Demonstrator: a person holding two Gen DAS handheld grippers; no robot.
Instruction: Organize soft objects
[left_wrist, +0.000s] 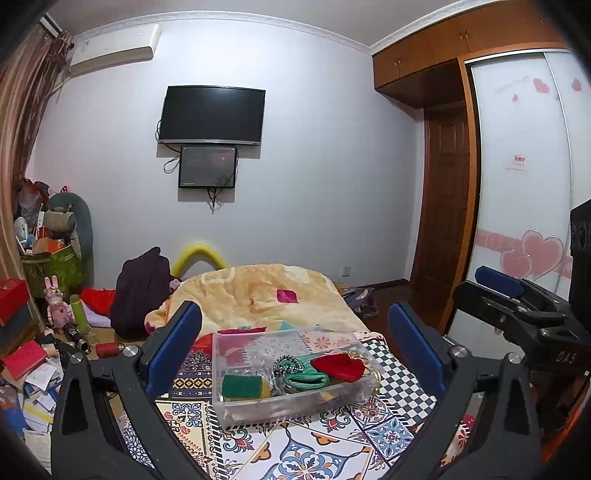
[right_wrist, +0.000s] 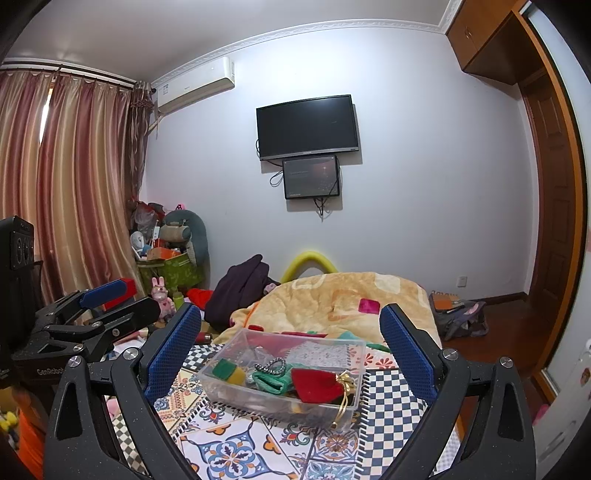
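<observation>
A clear plastic box (left_wrist: 236, 410) stands on the patterned bed cover and also shows in the right wrist view (right_wrist: 221, 391). Inside lie a red pouch (left_wrist: 338, 365) (right_wrist: 314, 384) with a gold cord, a teal fabric piece (left_wrist: 306, 376) (right_wrist: 271, 380), a green-and-yellow sponge (left_wrist: 243, 386) (right_wrist: 229, 371) and a beaded band (left_wrist: 284, 362) (right_wrist: 271, 365). My left gripper (left_wrist: 295, 339) is open and empty, held above and just before the box. My right gripper (right_wrist: 290, 339) is open and empty too, hovering over the box from the right. Each gripper appears in the other's view.
A folded yellow-orange blanket (left_wrist: 258, 295) lies behind the box. A dark garment (left_wrist: 140, 291) sits left of it. Clutter, a green bin (left_wrist: 55, 266) and books cover the floor at left. A wardrobe (left_wrist: 517, 184) stands at right. The bed edge drops off to the right.
</observation>
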